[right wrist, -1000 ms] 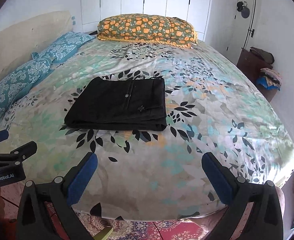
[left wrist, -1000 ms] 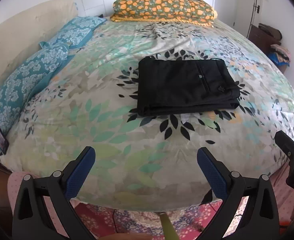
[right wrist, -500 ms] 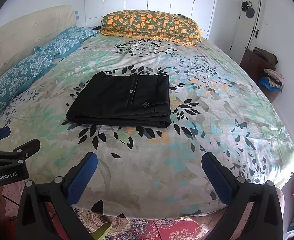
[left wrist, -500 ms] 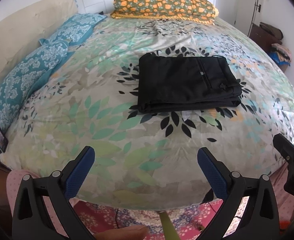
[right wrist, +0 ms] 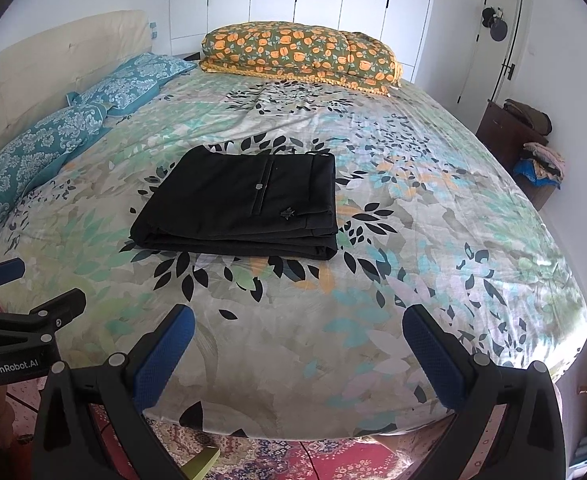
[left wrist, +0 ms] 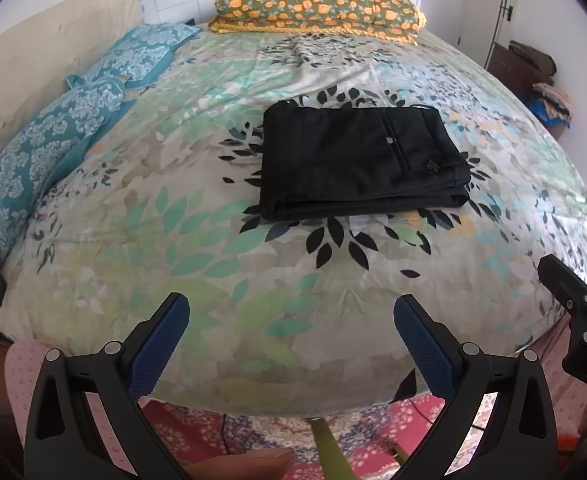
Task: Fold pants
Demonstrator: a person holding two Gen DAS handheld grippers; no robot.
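The black pants (left wrist: 357, 162) lie folded into a neat rectangle in the middle of the bed (left wrist: 197, 240), waistband side to the right. They also show in the right wrist view (right wrist: 241, 204). My left gripper (left wrist: 291, 312) is open and empty, held back over the bed's near edge, well short of the pants. My right gripper (right wrist: 298, 322) is open and empty too, also near the bed's front edge. The right gripper's body (left wrist: 573, 308) shows at the right of the left wrist view, and the left gripper's body (right wrist: 21, 332) at the left of the right wrist view.
An orange-flowered pillow (right wrist: 297, 54) lies at the far end of the bed. Two blue patterned pillows (right wrist: 53, 136) line the left side along the cream headboard (right wrist: 45, 68). A dark cabinet with piled clothes (right wrist: 529, 140) stands at the right wall. A red patterned rug (right wrist: 293, 456) lies below.
Both grippers have drawn slightly nearer the bed and risen a little, so the pants sit a bit lower in view. The pants have not moved. Both jaws stay open.
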